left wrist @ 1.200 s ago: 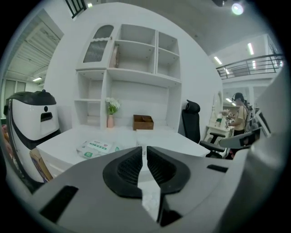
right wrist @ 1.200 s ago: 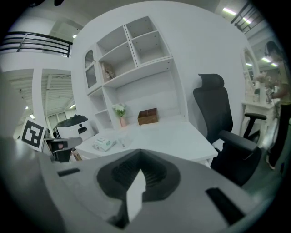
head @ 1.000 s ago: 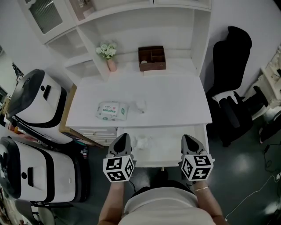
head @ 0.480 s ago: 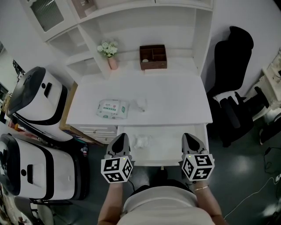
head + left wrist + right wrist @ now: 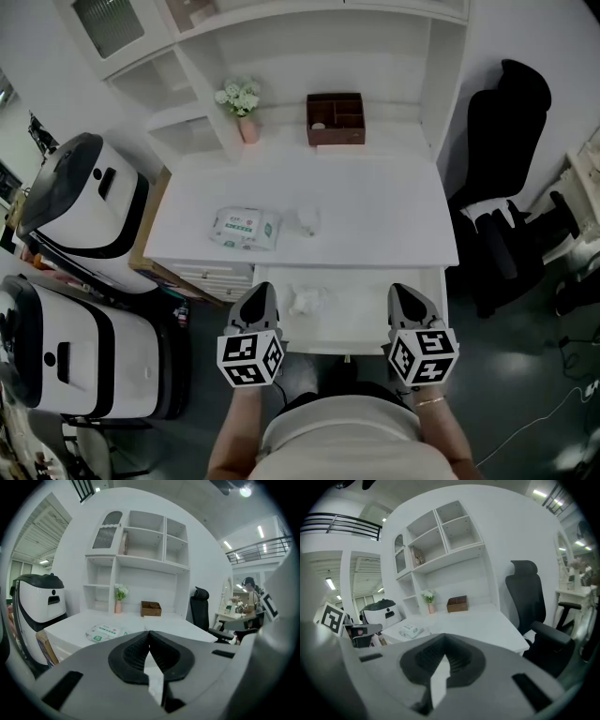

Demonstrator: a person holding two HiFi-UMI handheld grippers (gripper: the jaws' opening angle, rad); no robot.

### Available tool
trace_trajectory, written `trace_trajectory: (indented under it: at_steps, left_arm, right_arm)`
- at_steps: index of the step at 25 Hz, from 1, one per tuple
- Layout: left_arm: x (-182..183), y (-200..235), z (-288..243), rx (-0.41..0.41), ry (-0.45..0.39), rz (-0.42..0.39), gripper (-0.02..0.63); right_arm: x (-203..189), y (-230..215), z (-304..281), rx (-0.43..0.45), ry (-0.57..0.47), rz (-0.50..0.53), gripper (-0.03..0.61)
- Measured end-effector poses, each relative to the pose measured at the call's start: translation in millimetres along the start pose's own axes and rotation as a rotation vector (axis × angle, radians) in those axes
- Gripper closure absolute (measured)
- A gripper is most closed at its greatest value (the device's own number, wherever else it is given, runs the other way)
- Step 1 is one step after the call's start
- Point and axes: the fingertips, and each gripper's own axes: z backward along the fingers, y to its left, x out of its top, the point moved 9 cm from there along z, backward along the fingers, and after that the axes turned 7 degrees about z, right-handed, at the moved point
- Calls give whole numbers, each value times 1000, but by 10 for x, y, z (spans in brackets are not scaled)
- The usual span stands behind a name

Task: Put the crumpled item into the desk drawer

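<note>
In the open drawer (image 5: 375, 309), toward its left end, a white crumpled wad (image 5: 306, 300), lying inside already and apart from both grippers. On the desk (image 5: 375, 206), just right of a wipes pack (image 5: 244, 228), a second small white lump (image 5: 307, 221), perhaps another wad, too small to tell. Near the drawer's front left corner, the left gripper (image 5: 255, 294), fingers (image 5: 138, 651) pressed together on nothing. Near the front right corner, the right gripper (image 5: 405, 293), fingers (image 5: 458, 660) likewise shut and empty. Judged to be tissue or thin paper: almost weightless, soft, easily crushed further, neither fragile nor slippery, but liable to cling to a pad or drift on release. Best pinched from above across the bulkiest fold, fingers opened a little wider than the lump, then closed gently; no hard squeeze needed. If the desk lump remains to be stowed: reach over the drawer, take it by its top ridge, lower well inside before letting go.
</note>
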Motion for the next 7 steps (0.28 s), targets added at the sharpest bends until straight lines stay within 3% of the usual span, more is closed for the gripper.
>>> trace_trajectory:
  at_steps: [7]
  left_arm:
    - [-18,16,-86,-1,27,-3,620]
  right_arm:
    - [13,9,-47,18,7,9,577]
